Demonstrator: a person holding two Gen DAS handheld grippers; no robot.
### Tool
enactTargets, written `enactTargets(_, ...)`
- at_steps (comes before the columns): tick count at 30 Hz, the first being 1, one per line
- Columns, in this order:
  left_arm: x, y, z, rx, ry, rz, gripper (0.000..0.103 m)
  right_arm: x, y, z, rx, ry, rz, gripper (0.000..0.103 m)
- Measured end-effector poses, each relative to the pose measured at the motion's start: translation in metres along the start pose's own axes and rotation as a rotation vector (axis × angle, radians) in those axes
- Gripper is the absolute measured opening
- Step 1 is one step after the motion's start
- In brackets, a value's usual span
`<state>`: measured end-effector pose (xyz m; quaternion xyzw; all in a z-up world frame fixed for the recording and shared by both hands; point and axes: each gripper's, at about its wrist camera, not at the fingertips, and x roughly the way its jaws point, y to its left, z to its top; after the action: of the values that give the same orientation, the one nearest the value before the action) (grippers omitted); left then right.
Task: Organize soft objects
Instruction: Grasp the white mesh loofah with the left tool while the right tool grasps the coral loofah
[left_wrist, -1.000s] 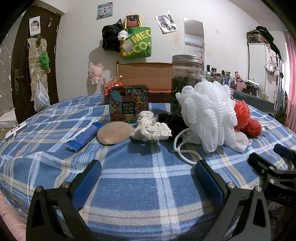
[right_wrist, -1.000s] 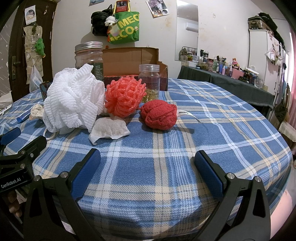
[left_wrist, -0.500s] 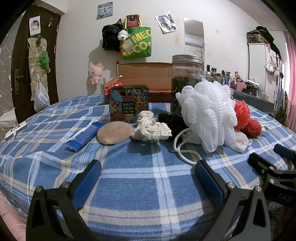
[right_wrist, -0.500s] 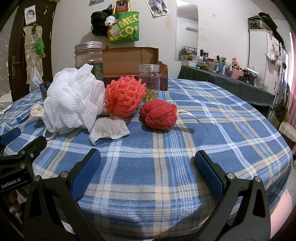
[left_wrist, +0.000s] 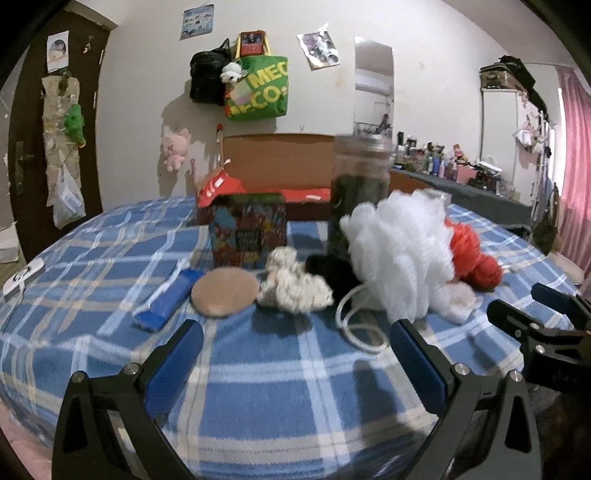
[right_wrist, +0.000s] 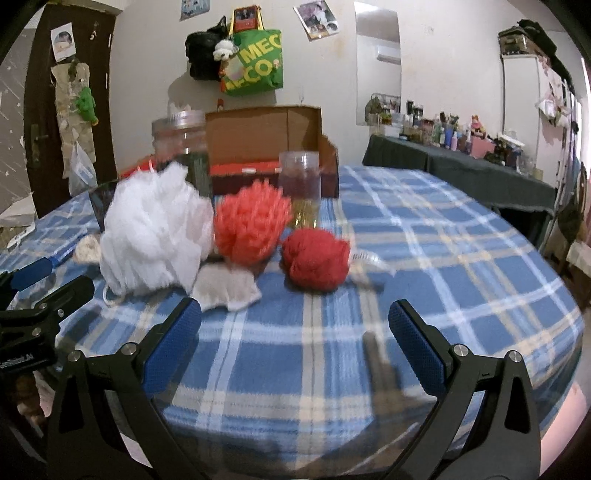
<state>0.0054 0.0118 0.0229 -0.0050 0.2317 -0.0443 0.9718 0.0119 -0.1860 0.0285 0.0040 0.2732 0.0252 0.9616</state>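
Left wrist view: the left gripper (left_wrist: 293, 343) hangs low over the near edge of the table (left_wrist: 92, 258), jaws spread wide and empty. The task looks to be at its very start, since nothing is gripped yet. The soft things lie in a row beyond the jaws: a tan round pad (left_wrist: 225, 291) at 11 o'clock, a cream crocheted piece (left_wrist: 291, 286) at 12 o'clock, a black soft lump (left_wrist: 330, 269) touching it, and the white mesh pouf (left_wrist: 399, 251) at 1 o'clock, its cord loop (left_wrist: 356, 325) trailing toward the jaws. A blue packet (left_wrist: 168, 301) lies just beside the pad. The right gripper (left_wrist: 546, 321) enters at 3 o'clock. The next move likely calls for a forward reach and a gentle close on one soft piece. The whole frame is blurred, the print on the patterned tin (left_wrist: 249, 229) is unreadable, and the pouf hides most of the dark jar (left_wrist: 360, 192) and of the red things behind.

Right wrist view: the right gripper (right_wrist: 295, 328) also has its jaws released, holding nothing. At 12 o'clock sits a red yarn ball (right_wrist: 316, 258); at 11 o'clock an orange mesh pouf (right_wrist: 251, 225) and a pale cloth (right_wrist: 225, 290); at 10 o'clock the white pouf. An open cardboard box (right_wrist: 266, 147) stands behind, possibly the destination, though its inside is hidden.
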Motion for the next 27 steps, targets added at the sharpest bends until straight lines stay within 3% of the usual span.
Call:
enactTargets(10,0.003,-0.012,0.036,0.012,-0.002,-0.117,0.103,-0.003,-0.01,0.039,-0.035,-0.061,0.052,0.103)
enactTargets(14,0.011,-0.022,0.051,0.036,0.008,-0.155,0.103,0.011,-0.019,0.06,-0.059,-0.042,0.137,0.103)
enactTargets(19,0.03,-0.033,0.065,0.063,0.055,-0.207,0.103,0.042,-0.032,0.082,-0.067,0.046,0.264,0.103)
enactTargets(23,0.045,-0.035,0.069,0.053,0.111,-0.259,0.103,0.065,-0.036,0.092,-0.091,0.12,0.355,0.088)
enactTargets(27,0.055,-0.036,0.069,0.04,0.156,-0.312,0.085,0.085,-0.032,0.092,-0.081,0.223,0.471,0.062)
